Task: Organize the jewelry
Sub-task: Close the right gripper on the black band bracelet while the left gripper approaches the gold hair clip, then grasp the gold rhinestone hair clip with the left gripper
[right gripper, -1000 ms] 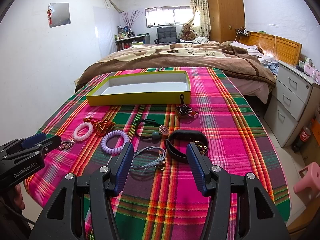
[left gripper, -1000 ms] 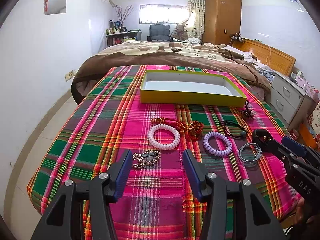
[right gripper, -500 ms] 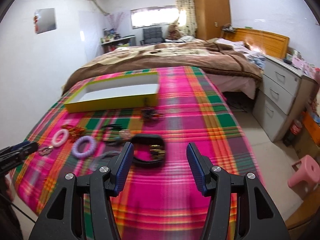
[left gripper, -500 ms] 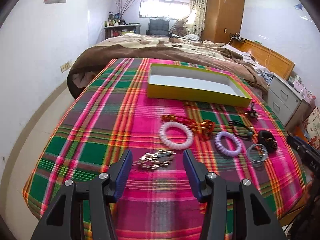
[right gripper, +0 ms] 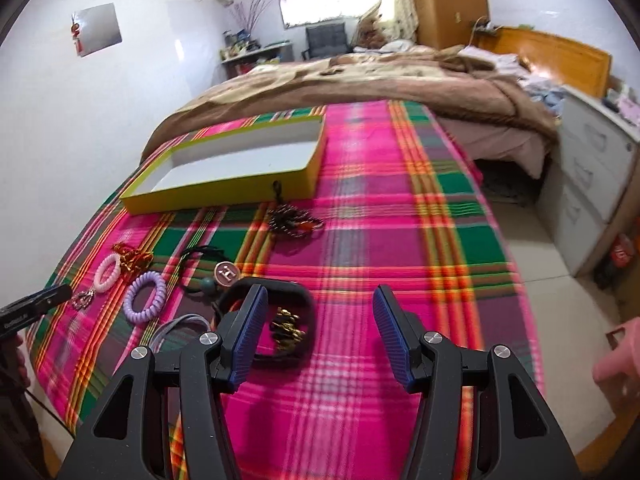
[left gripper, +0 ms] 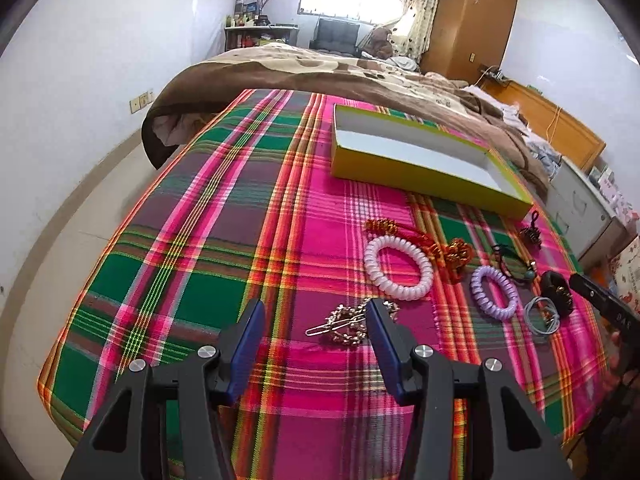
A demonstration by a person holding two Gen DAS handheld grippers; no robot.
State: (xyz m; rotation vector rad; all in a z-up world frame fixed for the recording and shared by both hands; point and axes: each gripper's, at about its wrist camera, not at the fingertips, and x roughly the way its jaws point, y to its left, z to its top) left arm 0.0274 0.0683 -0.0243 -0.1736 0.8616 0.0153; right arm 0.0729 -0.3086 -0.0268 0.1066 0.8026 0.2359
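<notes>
Now lined up on the rhinestone hair clip (left gripper: 347,323), left gripper (left gripper: 316,322) spread; right gripper (right gripper: 317,312) spread, drifted right of black bracelet (right gripper: 276,320).

Plaid-covered table (left gripper: 208,240) with yellow tray (left gripper: 416,176), hair ties (left gripper: 398,266), clip (left gripper: 346,322).

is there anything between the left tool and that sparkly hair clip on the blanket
Nothing visible. The left tool is open, and the hair clip lies on the plaid blanket between its fingertips, with no other piece in the gap.
</notes>
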